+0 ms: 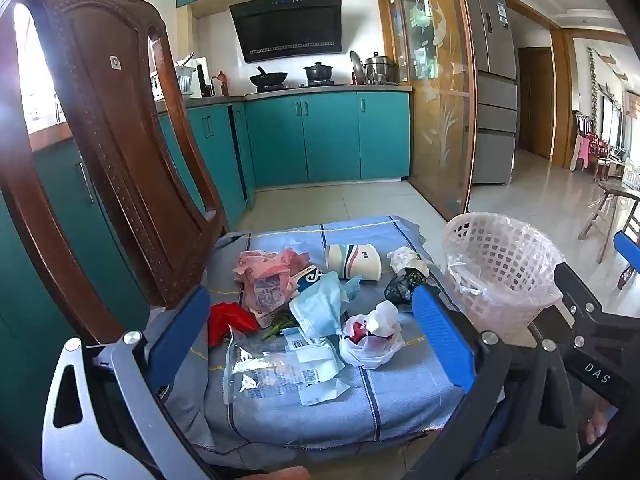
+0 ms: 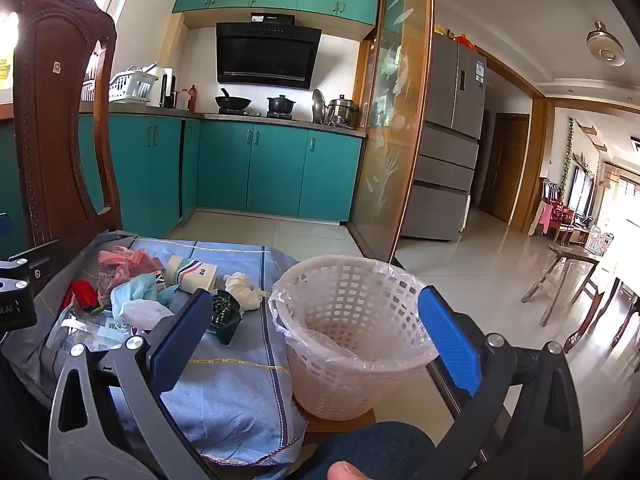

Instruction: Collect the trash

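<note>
Trash lies heaped on a blue striped cloth [image 1: 400,400]: a pink wrapper [image 1: 266,276], a tipped paper cup [image 1: 354,260], a blue face mask [image 1: 320,308], a white plastic bag [image 1: 374,340] with something red inside, clear packaging [image 1: 280,368], a red scrap [image 1: 228,320], a black bag [image 1: 402,286] and a white tissue [image 1: 404,258]. My left gripper [image 1: 310,298] hangs open above the pile, touching nothing. A white lattice basket [image 2: 360,380] with a clear liner stands right of the cloth. My right gripper [image 2: 316,294] is open and empty in front of the basket.
A carved wooden chair back [image 1: 104,128] rises at the left, close to the pile. Teal kitchen cabinets [image 1: 328,136] line the far wall, and a glass sliding door [image 1: 440,92] stands to the right. A person's knee [image 2: 372,444] shows below the basket. Tiled floor [image 2: 480,272] spreads beyond.
</note>
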The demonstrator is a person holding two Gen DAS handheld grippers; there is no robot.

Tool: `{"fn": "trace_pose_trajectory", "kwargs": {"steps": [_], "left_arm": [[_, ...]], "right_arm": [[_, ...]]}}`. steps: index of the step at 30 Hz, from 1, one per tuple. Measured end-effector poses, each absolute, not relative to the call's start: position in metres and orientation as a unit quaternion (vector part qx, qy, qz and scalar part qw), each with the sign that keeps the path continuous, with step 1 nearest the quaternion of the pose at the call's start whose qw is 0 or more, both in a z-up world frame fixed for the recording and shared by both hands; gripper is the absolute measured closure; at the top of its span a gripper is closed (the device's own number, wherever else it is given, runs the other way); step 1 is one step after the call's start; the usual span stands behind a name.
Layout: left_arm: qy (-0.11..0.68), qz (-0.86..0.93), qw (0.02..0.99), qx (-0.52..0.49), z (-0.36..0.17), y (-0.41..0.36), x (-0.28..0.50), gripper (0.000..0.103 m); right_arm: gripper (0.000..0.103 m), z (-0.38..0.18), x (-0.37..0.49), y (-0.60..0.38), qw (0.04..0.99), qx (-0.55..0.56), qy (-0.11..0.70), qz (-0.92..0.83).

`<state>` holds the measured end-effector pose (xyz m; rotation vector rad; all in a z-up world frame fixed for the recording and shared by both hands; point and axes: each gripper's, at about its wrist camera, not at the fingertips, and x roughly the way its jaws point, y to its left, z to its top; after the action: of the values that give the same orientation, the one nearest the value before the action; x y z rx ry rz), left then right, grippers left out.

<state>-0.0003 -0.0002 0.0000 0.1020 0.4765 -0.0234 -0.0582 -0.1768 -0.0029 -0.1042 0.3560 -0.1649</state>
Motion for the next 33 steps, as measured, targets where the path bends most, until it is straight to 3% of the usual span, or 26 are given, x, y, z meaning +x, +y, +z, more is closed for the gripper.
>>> {"fn": "trace_pose_trajectory", "kwargs": {"steps": [33], "left_arm": [[0.232, -0.001, 0.971, 0.047, 0.001, 0.013, 0.005, 0.003]], "right_arm": [[0.003, -0.002, -0.048, -0.175, 0.980, -0.049, 0.182, -0.065]]}}
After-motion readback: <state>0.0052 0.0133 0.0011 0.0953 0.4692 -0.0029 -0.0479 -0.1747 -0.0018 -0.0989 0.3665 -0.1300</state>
